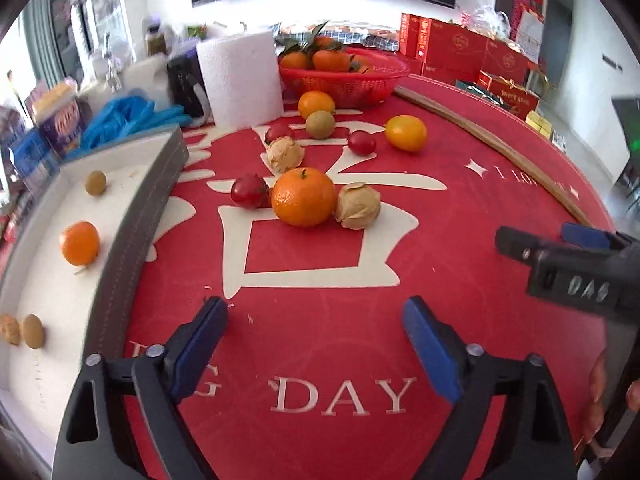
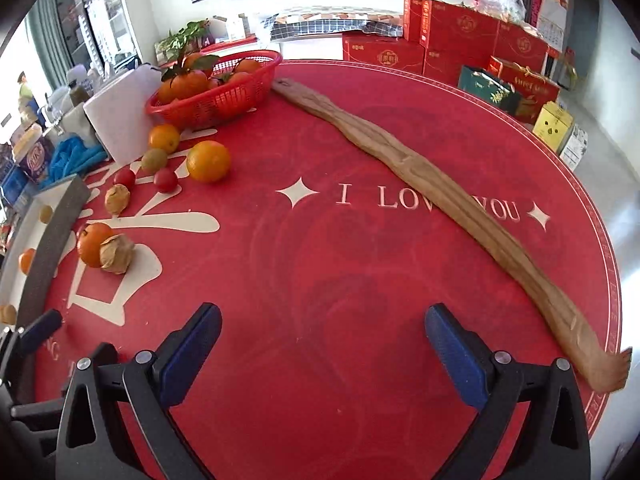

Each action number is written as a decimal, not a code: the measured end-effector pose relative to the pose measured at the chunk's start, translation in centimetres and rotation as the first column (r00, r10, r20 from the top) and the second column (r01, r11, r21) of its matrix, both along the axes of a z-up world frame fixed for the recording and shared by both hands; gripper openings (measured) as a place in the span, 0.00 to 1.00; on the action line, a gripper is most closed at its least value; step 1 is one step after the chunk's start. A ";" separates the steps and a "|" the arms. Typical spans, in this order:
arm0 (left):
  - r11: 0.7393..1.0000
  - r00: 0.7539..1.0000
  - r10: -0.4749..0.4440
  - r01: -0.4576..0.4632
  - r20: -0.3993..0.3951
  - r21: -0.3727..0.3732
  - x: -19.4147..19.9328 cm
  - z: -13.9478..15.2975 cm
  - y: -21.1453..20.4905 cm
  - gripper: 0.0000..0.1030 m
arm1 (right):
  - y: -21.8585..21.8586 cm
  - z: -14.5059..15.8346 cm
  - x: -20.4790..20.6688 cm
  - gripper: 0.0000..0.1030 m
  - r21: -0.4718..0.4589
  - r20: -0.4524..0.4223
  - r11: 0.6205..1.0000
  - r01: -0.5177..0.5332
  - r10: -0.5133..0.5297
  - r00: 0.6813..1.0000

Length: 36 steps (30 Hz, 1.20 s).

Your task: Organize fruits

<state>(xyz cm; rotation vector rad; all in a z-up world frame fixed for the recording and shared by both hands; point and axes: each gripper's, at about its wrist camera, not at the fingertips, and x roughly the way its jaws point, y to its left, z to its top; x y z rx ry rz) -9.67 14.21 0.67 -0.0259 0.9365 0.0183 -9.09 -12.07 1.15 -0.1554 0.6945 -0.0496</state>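
Nearest, left gripper [image 1: 314, 322] and right gripper [image 2: 322, 330] over the red tabletop [image 1: 460, 264], fingers spread, nothing between. Farther: loose fruits [image 1: 304, 197] mid-tabletop; more in the white tray [image 1: 132, 216] left. Beyond, red basket [image 1: 344, 82] of oranges

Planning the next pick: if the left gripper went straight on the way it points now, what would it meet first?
Probably the bare red tablecloth: the open left gripper tilts downward with nothing between its fingers. Skimming on above the cloth, it would likely reach the big orange first. Depth is hard to judge.
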 end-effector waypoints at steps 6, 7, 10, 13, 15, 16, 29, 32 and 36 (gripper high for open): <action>1.000 1.000 -0.008 0.008 -0.014 0.001 0.9 -0.2 -0.1 1.00 | 1.0 -0.4 0.5 1.00 -0.018 0.014 1.000 -0.019 0.019 1.000; 1.000 1.000 -0.010 0.010 -0.015 0.001 0.9 -0.3 -0.1 1.00 | 1.0 -0.5 0.5 1.00 -0.018 0.014 1.000 -0.020 0.021 1.000; 1.000 1.000 -0.010 0.010 -0.014 0.001 0.8 -0.2 -0.1 1.00 | 0.9 -0.5 0.3 1.00 -0.017 0.017 1.000 -0.020 0.020 1.000; 1.000 1.000 -0.010 0.010 -0.014 0.001 0.8 -0.2 0.0 1.00 | 1.0 -0.6 0.3 1.00 -0.016 0.022 1.000 -0.016 0.016 1.000; 1.000 1.000 -0.010 0.010 -0.014 0.001 0.8 -0.2 -0.1 1.00 | 0.9 -0.6 0.1 1.00 -0.016 0.023 1.000 -0.016 0.017 1.000; 1.000 1.000 -0.010 0.010 -0.014 0.001 0.8 -0.3 -0.1 1.00 | 0.9 -0.6 0.1 1.00 -0.016 0.023 1.000 -0.016 0.016 1.000; 1.000 1.000 -0.010 0.010 -0.014 0.001 0.8 -0.2 0.0 1.00 | 0.9 -0.6 0.1 1.00 -0.017 0.023 1.000 -0.018 0.018 1.000; 1.000 1.000 -0.010 0.010 -0.015 0.001 0.8 -0.2 0.0 1.00 | 0.9 -0.6 0.1 1.00 -0.017 0.023 1.000 -0.018 0.018 1.000; 1.000 1.000 -0.010 0.010 -0.015 0.002 0.8 -0.2 -0.1 1.00 | 0.9 -0.6 0.1 1.00 -0.017 0.023 1.000 -0.018 0.018 1.000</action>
